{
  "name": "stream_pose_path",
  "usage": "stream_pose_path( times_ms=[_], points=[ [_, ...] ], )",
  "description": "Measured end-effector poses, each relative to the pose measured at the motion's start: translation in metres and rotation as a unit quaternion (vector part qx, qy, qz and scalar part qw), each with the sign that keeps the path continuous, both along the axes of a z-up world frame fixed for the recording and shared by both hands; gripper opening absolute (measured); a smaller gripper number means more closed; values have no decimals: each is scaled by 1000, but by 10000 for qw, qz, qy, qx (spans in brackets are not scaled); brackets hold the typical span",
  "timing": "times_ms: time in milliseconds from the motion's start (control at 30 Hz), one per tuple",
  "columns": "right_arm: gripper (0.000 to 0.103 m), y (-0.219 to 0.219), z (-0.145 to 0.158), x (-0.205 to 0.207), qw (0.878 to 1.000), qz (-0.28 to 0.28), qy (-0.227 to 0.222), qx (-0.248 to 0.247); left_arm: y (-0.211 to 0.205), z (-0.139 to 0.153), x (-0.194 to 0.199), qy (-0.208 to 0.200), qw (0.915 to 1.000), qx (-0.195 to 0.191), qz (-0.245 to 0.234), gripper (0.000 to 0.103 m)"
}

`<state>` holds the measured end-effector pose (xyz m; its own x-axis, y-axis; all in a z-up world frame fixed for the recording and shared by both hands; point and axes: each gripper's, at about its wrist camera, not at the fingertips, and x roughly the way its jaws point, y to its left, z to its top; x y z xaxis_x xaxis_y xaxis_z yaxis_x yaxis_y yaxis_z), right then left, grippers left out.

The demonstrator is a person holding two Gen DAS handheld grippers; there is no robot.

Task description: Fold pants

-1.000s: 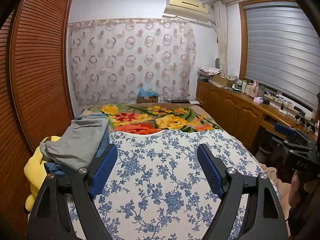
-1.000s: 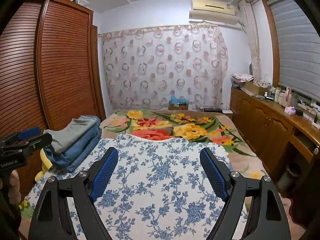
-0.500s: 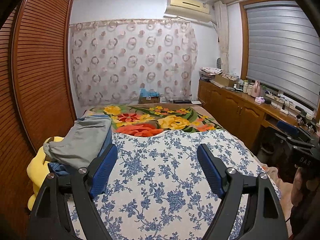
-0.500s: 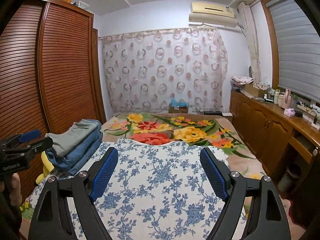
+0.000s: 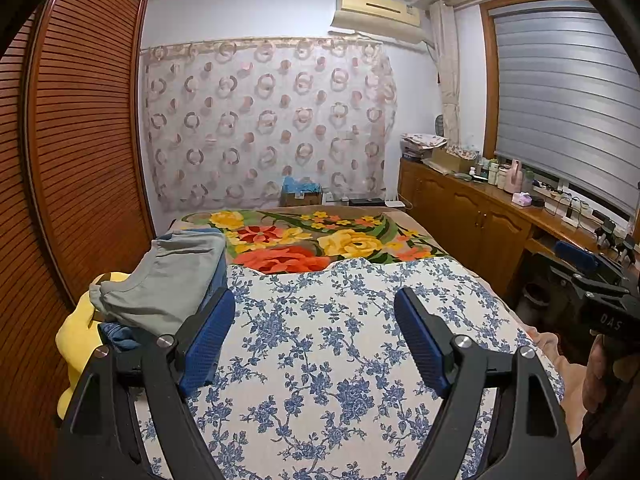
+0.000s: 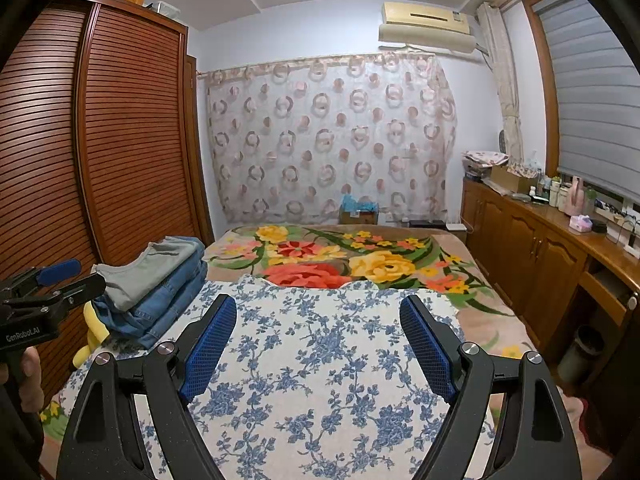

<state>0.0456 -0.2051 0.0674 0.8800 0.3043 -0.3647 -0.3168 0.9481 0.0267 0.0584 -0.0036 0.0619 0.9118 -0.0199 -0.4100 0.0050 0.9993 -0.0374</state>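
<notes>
A stack of folded pants lies at the bed's left edge: grey pants (image 5: 168, 280) on top of blue jeans (image 6: 164, 308), also seen from the right wrist view as grey pants (image 6: 148, 268). My left gripper (image 5: 316, 308) is open and empty, held above the blue-flowered white cloth (image 5: 340, 360), with the stack just left of its left finger. My right gripper (image 6: 318, 312) is open and empty above the same cloth (image 6: 320, 380). The left gripper also shows at the left edge of the right wrist view (image 6: 56, 276); the right gripper shows at the right edge of the left wrist view (image 5: 584, 268).
A yellow item (image 5: 76, 336) lies under the stack. A bright flowered blanket (image 5: 312, 240) covers the far bed. A slatted wardrobe (image 5: 80, 140) stands left; a wooden sideboard (image 5: 480, 216) with bottles runs along the right. A bin (image 6: 576, 352) stands beside the bed.
Both views have tilted up a little and drifted slightly; the bed and stack sit lower in the frames. Both grippers stay open and empty.
</notes>
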Motion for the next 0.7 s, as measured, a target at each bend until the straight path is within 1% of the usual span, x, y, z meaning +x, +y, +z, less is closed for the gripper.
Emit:
stream_pose_path(
  times_ms=[700],
  points=[
    [85,-1,-1,0,10000,3,-6,-1,-2,0,0,-5,10000,18,0,82]
  ],
)
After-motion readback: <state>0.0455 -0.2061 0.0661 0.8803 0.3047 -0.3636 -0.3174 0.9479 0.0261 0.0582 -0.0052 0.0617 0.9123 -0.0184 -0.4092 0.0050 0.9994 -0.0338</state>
